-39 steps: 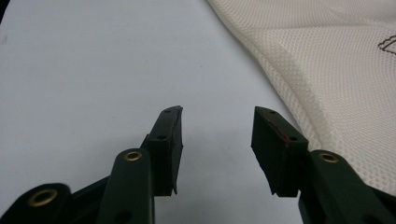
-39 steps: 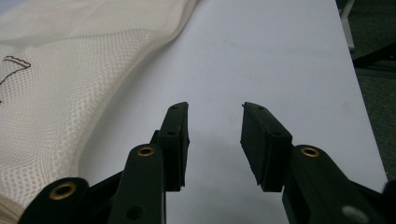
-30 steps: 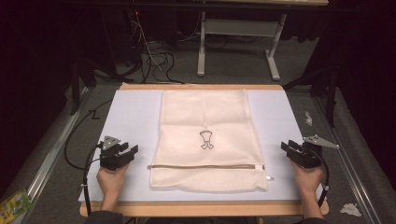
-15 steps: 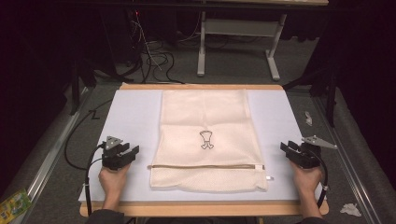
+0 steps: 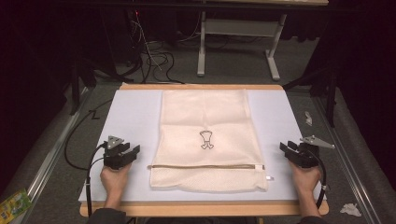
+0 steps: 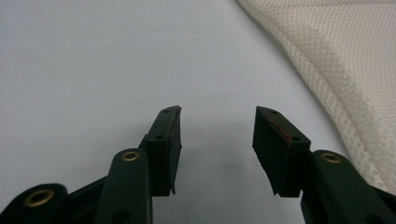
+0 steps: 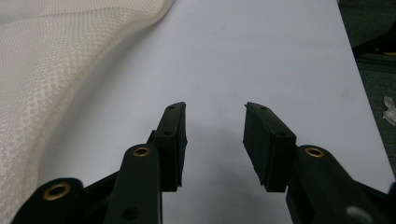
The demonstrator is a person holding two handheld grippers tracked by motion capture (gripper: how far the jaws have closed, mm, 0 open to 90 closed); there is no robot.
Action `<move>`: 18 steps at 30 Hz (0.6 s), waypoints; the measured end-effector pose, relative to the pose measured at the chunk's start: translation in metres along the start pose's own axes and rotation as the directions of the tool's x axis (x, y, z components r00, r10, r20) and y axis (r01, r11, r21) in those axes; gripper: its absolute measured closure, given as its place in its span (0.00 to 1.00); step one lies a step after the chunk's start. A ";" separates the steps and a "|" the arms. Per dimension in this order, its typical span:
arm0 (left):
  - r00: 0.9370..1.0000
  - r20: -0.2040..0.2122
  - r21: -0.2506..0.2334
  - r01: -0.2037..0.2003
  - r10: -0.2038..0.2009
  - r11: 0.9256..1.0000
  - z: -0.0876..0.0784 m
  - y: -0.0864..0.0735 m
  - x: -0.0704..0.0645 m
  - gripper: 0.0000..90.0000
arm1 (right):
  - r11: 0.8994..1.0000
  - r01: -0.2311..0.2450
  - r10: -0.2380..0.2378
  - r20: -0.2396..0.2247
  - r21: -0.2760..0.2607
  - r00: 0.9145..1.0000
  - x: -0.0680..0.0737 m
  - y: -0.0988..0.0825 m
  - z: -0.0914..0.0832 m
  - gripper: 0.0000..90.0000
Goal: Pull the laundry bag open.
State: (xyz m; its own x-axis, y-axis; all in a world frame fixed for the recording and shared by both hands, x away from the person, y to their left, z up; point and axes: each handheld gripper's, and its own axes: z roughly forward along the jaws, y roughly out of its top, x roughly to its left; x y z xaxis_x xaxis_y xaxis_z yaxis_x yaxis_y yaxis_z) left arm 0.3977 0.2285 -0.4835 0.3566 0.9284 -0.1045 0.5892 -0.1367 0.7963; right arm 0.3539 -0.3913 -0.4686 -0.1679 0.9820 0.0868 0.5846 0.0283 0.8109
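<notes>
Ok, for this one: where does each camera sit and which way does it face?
High view: above the person's side, looking forward and down on the table; mesh bag, both forearms, left gripper, right gripper.
Left gripper view: on that gripper, low along its open jaws; bag edge at the right.
Right gripper view: on that gripper, jaws open; bag edge at the left.
Shared: bag and pale tabletop.

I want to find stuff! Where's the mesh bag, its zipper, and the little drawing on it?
mesh bag (image 5: 205, 112): high view, upper cloth panel.
zipper (image 5: 205, 166): high view, middle of the dark line.
little drawing (image 5: 206, 139): high view, its centre.
</notes>
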 end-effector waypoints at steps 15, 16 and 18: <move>1.000 -0.015 0.010 -0.022 0.022 1.000 0.001 -0.001 -0.003 0.53 | 1.000 0.002 -0.002 0.005 0.015 1.000 0.001 -0.004 0.006 0.62; 0.999 -0.020 0.016 -0.031 0.032 0.999 0.002 -0.001 -0.003 0.52 | 1.000 0.002 -0.002 0.008 0.018 1.000 0.001 -0.004 0.006 0.61; 0.998 -0.036 0.026 -0.046 0.047 0.999 0.003 -0.001 -0.005 0.51 | 1.000 0.004 -0.004 0.016 0.029 1.000 0.003 -0.004 0.007 0.59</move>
State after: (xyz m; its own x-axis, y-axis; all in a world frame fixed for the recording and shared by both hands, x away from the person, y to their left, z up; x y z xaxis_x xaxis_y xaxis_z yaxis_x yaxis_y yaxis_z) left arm 0.3976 0.2226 -0.4854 0.3575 0.9328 -0.0457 0.5907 -0.1879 0.7847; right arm 0.3564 -0.3869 -0.4751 -0.1575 0.9848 0.0737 0.6064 0.0376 0.7943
